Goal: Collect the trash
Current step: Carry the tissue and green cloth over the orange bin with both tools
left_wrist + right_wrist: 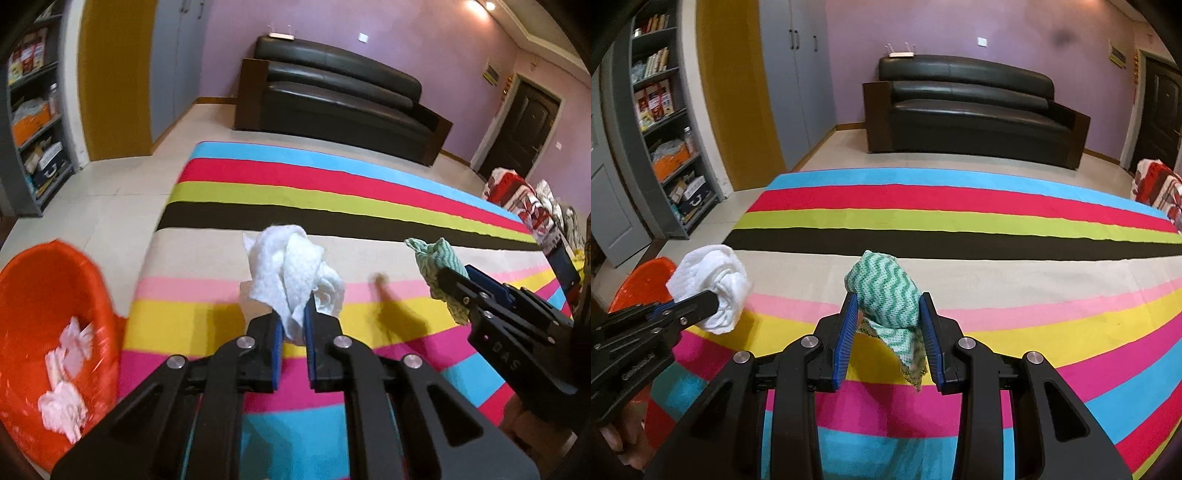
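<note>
Left gripper: my left gripper [293, 317] is clamped on a crumpled white paper towel [291, 273], whose bulk bulges out past my fingertips.
White towel's place: it is lifted clear of the striped rug [332, 192]; from my right wrist it shows as a wad [713, 286] at the tip of the left gripper [714, 301], off to the left of my right one.
Right gripper: my right gripper [888, 317] pinches a green-and-white zigzag cloth [886, 299] between its blue pads [846, 339], a loose corner hanging down between the fingers.
Green cloth's place: seen from my left wrist it sticks out [437, 267] beyond the right gripper [448, 286], to the right of my left one.
Bin: an orange bin [33, 295] sits low to the left of my left gripper, with crumpled white tissues [64, 376] lying inside it.
Ahead of me: a black leather sofa [967, 107] stands beyond the rug's far edge, against a purple wall [960, 29].
</note>
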{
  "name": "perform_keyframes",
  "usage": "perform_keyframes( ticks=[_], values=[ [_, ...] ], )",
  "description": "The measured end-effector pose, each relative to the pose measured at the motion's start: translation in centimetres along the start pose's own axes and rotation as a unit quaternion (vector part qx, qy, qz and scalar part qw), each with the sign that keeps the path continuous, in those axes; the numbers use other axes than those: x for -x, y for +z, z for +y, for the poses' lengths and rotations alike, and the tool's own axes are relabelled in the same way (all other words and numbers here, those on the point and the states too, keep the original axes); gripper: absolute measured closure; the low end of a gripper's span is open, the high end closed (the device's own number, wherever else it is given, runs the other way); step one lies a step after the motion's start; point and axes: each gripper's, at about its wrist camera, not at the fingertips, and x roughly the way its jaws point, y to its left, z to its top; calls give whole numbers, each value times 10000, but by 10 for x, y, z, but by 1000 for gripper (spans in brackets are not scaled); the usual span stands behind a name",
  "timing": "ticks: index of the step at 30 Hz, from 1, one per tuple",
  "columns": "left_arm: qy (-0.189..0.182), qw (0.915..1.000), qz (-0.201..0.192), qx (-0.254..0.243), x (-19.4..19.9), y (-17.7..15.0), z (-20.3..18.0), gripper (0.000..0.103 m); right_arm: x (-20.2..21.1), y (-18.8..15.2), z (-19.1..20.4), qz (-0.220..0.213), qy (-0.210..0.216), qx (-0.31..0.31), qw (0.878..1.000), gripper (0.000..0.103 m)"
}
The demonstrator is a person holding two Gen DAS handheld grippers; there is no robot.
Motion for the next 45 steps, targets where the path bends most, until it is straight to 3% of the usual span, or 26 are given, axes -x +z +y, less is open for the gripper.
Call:
perform_keyframes(
  ticks=[22,45],
  values=[
    [449,9975,-422,336,80,-28,70,93,26,-16,70,-210,446,519,9974,70],
    [779,9918,-657,768,119,-30,124,92,29,-5,127,-443,748,775,9932,70]
  ],
)
